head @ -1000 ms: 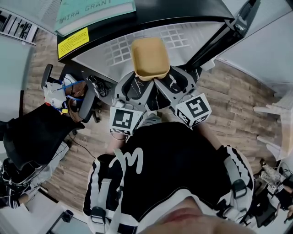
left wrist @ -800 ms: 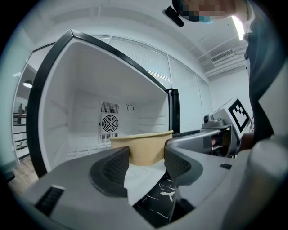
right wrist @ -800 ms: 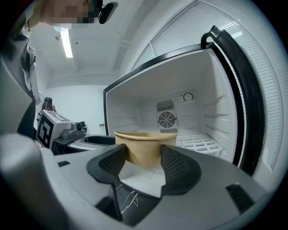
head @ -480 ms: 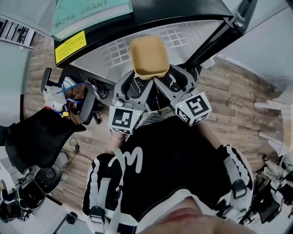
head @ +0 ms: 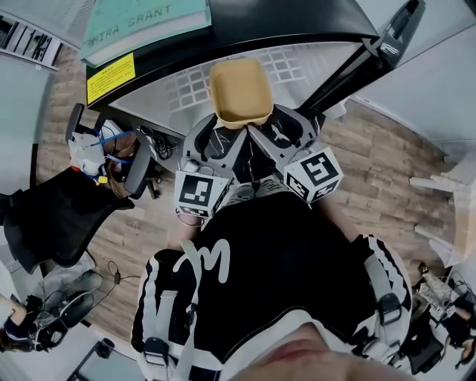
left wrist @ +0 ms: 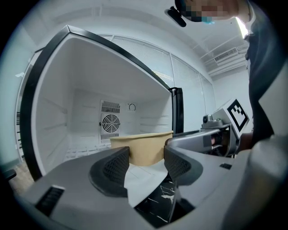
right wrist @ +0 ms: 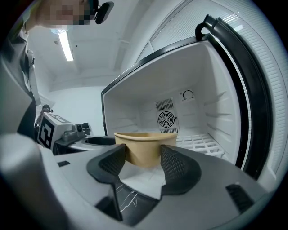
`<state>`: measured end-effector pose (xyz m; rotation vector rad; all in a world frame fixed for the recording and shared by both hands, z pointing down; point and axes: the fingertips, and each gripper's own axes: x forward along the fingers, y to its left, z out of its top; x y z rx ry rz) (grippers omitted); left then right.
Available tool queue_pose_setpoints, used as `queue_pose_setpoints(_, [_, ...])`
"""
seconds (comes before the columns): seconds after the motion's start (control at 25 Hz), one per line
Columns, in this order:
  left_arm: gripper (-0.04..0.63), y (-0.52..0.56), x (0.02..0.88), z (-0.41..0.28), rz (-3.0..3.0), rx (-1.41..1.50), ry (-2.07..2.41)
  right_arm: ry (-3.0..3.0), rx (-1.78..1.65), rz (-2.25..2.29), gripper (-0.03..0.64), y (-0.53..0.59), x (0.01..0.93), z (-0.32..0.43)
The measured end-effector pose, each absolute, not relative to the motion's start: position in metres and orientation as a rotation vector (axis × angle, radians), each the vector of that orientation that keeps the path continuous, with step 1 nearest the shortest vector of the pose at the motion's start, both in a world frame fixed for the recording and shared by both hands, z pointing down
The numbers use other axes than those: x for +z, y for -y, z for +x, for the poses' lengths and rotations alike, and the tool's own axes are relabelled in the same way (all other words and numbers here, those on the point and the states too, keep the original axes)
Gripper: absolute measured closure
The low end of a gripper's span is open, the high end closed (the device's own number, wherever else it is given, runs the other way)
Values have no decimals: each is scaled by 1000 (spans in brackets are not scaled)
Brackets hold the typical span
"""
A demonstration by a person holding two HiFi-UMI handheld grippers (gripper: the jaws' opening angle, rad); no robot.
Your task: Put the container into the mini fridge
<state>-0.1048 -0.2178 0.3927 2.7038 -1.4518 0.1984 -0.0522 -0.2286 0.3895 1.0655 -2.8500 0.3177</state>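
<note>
A tan, open-topped container [head: 239, 93] hangs in front of the open mini fridge [head: 171, 83], over its white wire shelf. Both grippers hold its near side. My left gripper [head: 222, 132] is shut on the container's near left part, and my right gripper [head: 277, 131] is shut on its near right part. In the left gripper view the container [left wrist: 143, 147] sits between the jaws of the left gripper [left wrist: 146, 158], with the fridge's back wall and fan [left wrist: 110, 122] beyond. The right gripper view shows the container [right wrist: 144, 146] gripped by the right gripper [right wrist: 143, 156].
The fridge door [head: 366, 58] stands open to the right. A teal book [head: 141, 21] lies on top of the fridge, above a yellow label [head: 110, 77]. A dark office chair [head: 56, 216] and a bag of clutter [head: 100, 152] stand at the left on the wood floor.
The container and both grippers have barely shifted. At the lower left, someone on the floor has moved.
</note>
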Motion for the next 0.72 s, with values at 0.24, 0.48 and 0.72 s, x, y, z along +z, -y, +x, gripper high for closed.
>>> queue_pose_setpoints(0.24, [348, 225, 391, -101, 2662, 194, 1498, 2871, 315, 1010, 362, 238, 387, -49])
queue_pose_setpoints(0.48, [350, 231, 390, -98, 2629, 168, 1538, 2890, 308, 963, 362, 245, 387, -46])
queue_pose_setpoints(0.72, [350, 235, 392, -100, 2625, 191, 1554, 2889, 313, 958, 363, 249, 389, -48])
